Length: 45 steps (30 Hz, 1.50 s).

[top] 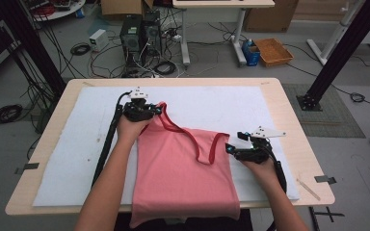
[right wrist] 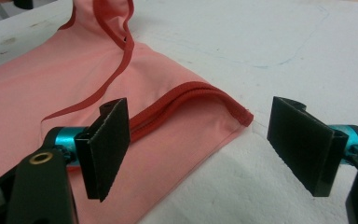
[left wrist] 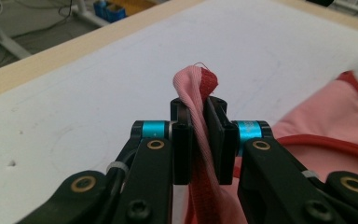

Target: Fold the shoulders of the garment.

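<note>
Pink top (top: 180,168) lies mid-mat (top: 67,159), hem over table's (top: 43,120) near edge; bare mat all round. L gripper (top: 158,109) pinches strap (left wrist: 200,88); R gripper (right wrist: 198,144) spread wide, straddling other shoulder corner.

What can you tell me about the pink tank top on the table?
The tank top is pink, finely ribbed fabric with darker red trim at the neck and armholes. It lies mostly flat on the white mat, hem hanging over the near table edge. The left gripper is shut on one shoulder strap, lifting it. The right gripper is open around the other strap, which lies flat.
</note>
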Tool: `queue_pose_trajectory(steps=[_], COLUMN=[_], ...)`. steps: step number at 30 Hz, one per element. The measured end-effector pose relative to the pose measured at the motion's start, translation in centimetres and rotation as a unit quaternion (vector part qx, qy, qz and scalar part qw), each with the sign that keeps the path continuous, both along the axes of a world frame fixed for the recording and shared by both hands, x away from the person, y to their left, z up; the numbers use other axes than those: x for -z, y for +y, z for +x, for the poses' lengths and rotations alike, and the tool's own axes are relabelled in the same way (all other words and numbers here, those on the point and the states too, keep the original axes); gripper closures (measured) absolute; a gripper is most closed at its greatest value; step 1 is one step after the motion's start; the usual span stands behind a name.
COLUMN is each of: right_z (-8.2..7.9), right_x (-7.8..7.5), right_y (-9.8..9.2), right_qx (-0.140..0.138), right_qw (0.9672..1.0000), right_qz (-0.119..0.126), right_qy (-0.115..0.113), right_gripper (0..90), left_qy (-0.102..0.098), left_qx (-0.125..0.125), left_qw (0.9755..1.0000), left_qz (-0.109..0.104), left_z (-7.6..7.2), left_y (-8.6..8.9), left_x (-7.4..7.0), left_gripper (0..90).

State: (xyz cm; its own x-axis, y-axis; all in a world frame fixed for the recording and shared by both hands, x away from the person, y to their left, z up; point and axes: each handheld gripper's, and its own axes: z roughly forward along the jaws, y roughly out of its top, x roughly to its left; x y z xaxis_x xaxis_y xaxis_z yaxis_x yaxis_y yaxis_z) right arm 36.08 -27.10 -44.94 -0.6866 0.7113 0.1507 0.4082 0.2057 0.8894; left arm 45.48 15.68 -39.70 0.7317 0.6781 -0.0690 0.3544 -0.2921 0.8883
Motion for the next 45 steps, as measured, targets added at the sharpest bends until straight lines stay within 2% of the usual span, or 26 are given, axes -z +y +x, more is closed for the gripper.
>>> queue_pose_trajectory(steps=[3,6,12,15,17,19,20,22,24,28,30,34,37,40,42,44,45], right_z=[0.0,0.0,0.0,0.0,0.0,-0.1,-0.1,0.0,0.0,0.0,0.0,-0.1,0.0,0.0,-0.1,-0.1,-0.1], right_x=[0.0,0.0,0.0,0.0,0.0,0.0,0.0,0.0,0.0,0.0,0.0,0.0,0.0,0.0,0.0,0.0,0.0], right_y=[-0.1,0.0,0.0,0.1,0.1,0.1,0.1,0.1,0.1,0.1,0.1,0.1,0.1,0.2,0.2,0.2,0.2], right_qx=[0.001,0.0,0.001,0.001,0.0,0.001,0.001,0.001,0.0,-0.001,-0.001,-0.002,-0.002,-0.002,-0.002,-0.003,-0.003], right_qw=[1.0,1.0,1.0,1.0,1.0,1.0,1.0,1.0,1.0,1.0,1.0,1.0,1.0,1.0,1.0,1.0,1.0], right_qz=[0.004,0.0,0.0,-0.003,-0.004,-0.005,-0.005,-0.005,-0.004,-0.005,-0.005,-0.005,-0.004,-0.006,-0.008,-0.008,-0.008], right_qy=[0.003,0.001,0.001,0.001,-0.001,-0.001,-0.001,-0.001,-0.001,-0.002,-0.002,-0.001,-0.001,-0.001,-0.002,-0.002,-0.002], right_gripper=[21.1,21.1,21.1,21.1,21.1,21.1,21.1,21.1,21.1,21.1,21.1,21.1,21.1,21.1,21.1,21.1,21.1], left_qy=[-0.015,-0.02,-0.028,-0.03,-0.036,-0.043,-0.049,-0.058,-0.062,-0.062,-0.058,-0.052,-0.045,-0.025,-0.015,-0.011,-0.01], left_qx=[-0.004,-0.004,0.006,0.008,-0.004,-0.014,-0.014,-0.012,-0.002,0.007,-0.003,-0.025,-0.031,-0.026,-0.02,-0.023,-0.018], left_qw=[0.9999,0.9997,0.9996,0.9995,0.9993,0.9989,0.9987,0.9983,0.998,0.9978,0.998,0.9979,0.9983,0.9993,0.9997,0.9992,0.9992], left_qz=[-0.005,-0.01,-0.007,-0.001,0.009,0.01,0.006,0.001,-0.012,-0.024,-0.025,-0.03,-0.023,-0.006,0.008,0.03,0.034], left_z=[-2.1,-3.9,-6.5,-7.4,-8.0,-8.6,-8.9,-9.2,-9.5,-9.7,-9.6,-9.3,-9.0,-8.7,-8.8,-9.1,-9.3], left_y=[0.2,0.5,0.4,0.1,-0.1,-0.1,0.0,0.0,0.2,0.7,1.1,2.5,2.8,2.5,2.1,1.7,1.5], left_x=[0.4,1.4,2.9,3.3,3.4,3.2,3.0,2.5,1.9,1.4,1.5,1.8,2.3,3.3,3.8,4.1,4.1], left_gripper=[80.9,80.9,79.0,69.7,58.1,46.1,43.1,39.4,36.6,36.6,37.3,45.4,47.7,48.3,49.2,49.2,49.1])
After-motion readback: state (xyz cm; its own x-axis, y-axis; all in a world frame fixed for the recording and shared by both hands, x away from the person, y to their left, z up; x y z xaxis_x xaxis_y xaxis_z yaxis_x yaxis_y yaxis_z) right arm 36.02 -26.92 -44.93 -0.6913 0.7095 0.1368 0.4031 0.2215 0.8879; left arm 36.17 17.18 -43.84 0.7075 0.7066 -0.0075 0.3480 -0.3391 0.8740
